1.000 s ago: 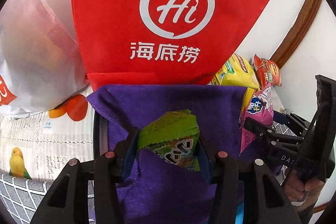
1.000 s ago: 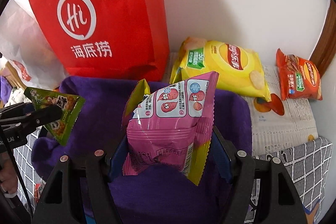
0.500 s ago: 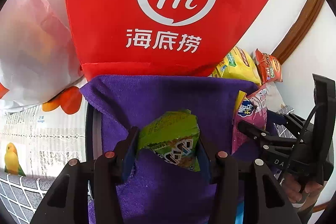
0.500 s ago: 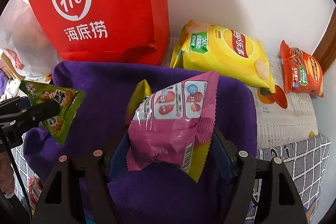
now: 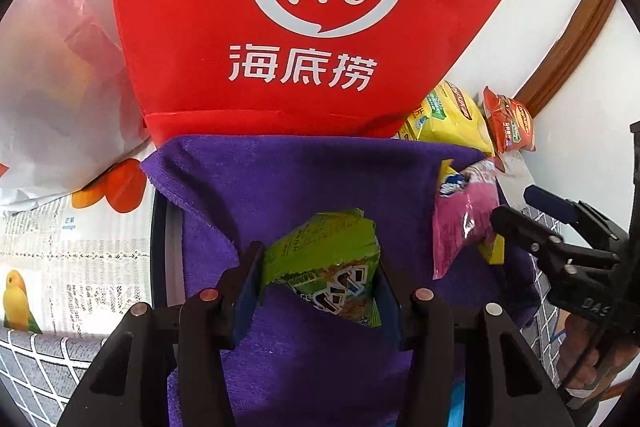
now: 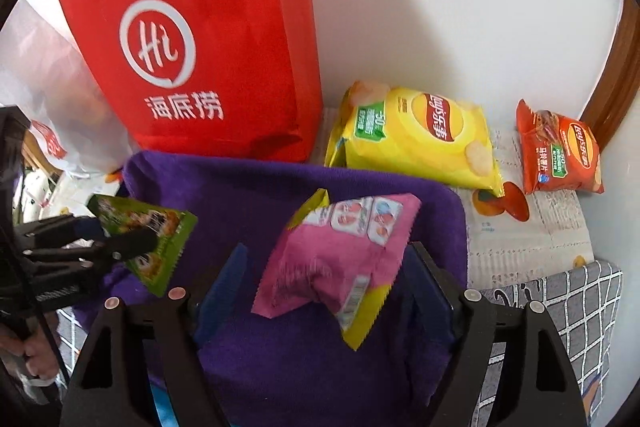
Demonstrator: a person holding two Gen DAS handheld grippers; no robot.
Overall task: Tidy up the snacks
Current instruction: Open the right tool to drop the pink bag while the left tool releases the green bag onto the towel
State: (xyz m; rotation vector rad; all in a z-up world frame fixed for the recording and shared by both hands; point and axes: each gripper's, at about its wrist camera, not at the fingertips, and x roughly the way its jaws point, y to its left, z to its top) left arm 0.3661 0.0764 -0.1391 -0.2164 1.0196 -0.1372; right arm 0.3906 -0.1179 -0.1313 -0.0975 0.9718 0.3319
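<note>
The left claw [image 5: 320, 279] is clamped on a small green crinkly foil snack packet [image 5: 326, 269], held above a purple plush towel [image 5: 304, 179] that lines a container. The right claw [image 6: 324, 271] has its jaws apart; a pink and yellow foil snack packet [image 6: 340, 251] sits loosely between them over the purple plush towel, and whether it is touched by either pad cannot be told. Both packets are judged light, air-filled, slippery and easily crushed, so a grip on the flat crimped seam would suit best. Just behind the towel stands a tall red paper bag [image 6: 208, 59] bearing a white "Hi" logo and Chinese characters. Beside the towel's far right corner lie a yellow crisp bag [image 6: 420, 139] and a smaller orange-red crisp bag [image 6: 560, 155], both printed with a Lay's-style red badge, on newspaper [image 6: 528, 239].
</note>
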